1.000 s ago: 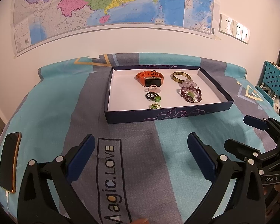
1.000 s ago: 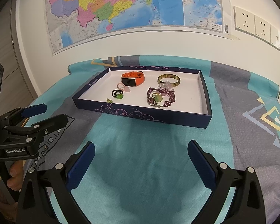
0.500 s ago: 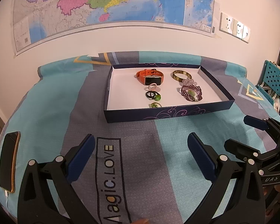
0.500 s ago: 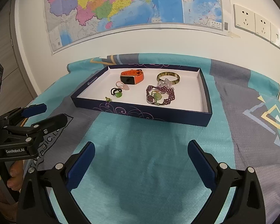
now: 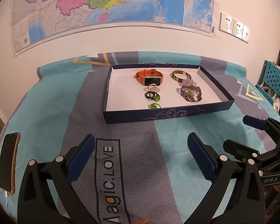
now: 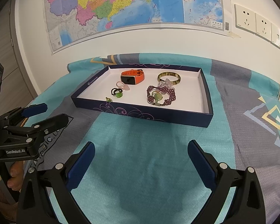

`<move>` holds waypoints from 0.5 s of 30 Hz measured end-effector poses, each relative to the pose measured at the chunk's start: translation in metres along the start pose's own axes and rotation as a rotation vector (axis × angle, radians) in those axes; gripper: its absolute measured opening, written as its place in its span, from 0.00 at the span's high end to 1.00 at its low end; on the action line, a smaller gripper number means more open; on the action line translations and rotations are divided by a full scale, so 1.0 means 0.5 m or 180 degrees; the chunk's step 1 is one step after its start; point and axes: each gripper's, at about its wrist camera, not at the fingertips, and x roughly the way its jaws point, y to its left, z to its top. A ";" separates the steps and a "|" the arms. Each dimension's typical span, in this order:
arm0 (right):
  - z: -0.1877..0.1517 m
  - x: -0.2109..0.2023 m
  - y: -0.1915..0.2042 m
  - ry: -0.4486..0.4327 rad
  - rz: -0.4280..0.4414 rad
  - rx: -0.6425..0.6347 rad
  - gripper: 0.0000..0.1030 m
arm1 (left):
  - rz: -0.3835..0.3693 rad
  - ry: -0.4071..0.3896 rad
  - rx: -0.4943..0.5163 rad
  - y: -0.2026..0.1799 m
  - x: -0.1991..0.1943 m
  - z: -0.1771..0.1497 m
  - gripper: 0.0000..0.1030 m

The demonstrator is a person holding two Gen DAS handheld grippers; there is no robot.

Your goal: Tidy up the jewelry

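Observation:
A dark blue box tray [image 5: 158, 115] [image 6: 140, 112] with a white floor lies on the cloth-covered table. In it lie an orange smartwatch [image 5: 149, 77] [image 6: 133, 77], a brown-green bangle [image 5: 180, 74] [image 6: 169, 78], a purple beaded bracelet with a green stone [image 5: 191, 93] [image 6: 161, 97], a pink ring [image 5: 152, 87], a black ring with a green stone [image 5: 152, 96] [image 6: 117, 93] and a small green ring [image 5: 154, 106]. My left gripper [image 5: 140, 149] [image 6: 44, 112] is open and empty, short of the tray. My right gripper [image 6: 140, 156] [image 5: 240, 132] is open and empty too.
A phone [image 5: 8, 161] with a cable lies at the table's left edge. A map and wall sockets [image 6: 259, 25] hang on the wall behind. A teal chair [image 5: 272, 78] stands at the right. The cloth bears a "Magic.LOVE" print [image 5: 110, 177].
Both views have drifted slightly; the tray sits a touch lower in the left view and higher in the right. Both grippers stay open and empty.

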 end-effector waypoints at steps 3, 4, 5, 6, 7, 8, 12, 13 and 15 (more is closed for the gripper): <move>0.001 -0.001 0.001 -0.0006 -0.0005 -0.0004 0.07 | 0.0002 -0.0007 0.0002 0.000 0.000 0.000 0.05; 0.001 0.000 0.001 -0.0002 -0.0002 -0.0001 0.07 | 0.0002 -0.0006 0.0002 -0.001 0.000 0.000 0.05; 0.002 0.001 0.000 -0.0001 -0.0003 0.0001 0.07 | 0.0003 -0.0006 0.0003 -0.002 0.000 0.000 0.05; 0.002 0.001 0.000 -0.0003 -0.0005 0.0004 0.07 | 0.0003 -0.0006 0.0002 -0.002 0.001 0.000 0.05; 0.002 0.002 0.000 0.0000 -0.0005 0.0007 0.07 | 0.0000 -0.0004 0.0001 -0.002 0.001 0.000 0.05; 0.002 0.002 -0.001 0.0005 -0.0004 0.0010 0.07 | 0.0001 -0.0003 0.0003 -0.002 0.000 0.001 0.05; 0.002 0.003 -0.001 0.0008 -0.0006 0.0011 0.07 | 0.0002 -0.0004 0.0001 -0.002 0.000 0.001 0.05; 0.002 0.003 -0.002 0.0010 -0.0004 0.0011 0.07 | 0.0003 -0.0003 0.0003 -0.002 0.000 0.001 0.05; 0.002 0.003 -0.002 0.0009 -0.0002 0.0016 0.07 | 0.0005 -0.0003 0.0004 -0.002 0.000 0.001 0.05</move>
